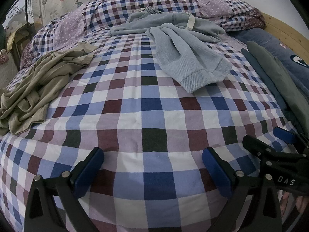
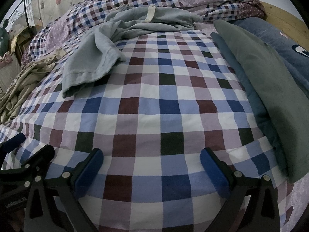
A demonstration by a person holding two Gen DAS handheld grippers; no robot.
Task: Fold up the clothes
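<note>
Both claws, left (image 1: 152, 166) and right (image 2: 151, 166), gape empty, the grey-blue sweatshirt (image 1: 185, 58) lying well ahead.

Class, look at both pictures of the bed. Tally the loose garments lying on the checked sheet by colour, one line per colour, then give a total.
Light blue, unfolded: 1, the sweatshirt
Beige, crumpled: 1, the garment
Grey-green, folded flat: 1, the top piece
Dark blue, folded flat: 1, the piece under the grey-green one
Total: 4
</note>
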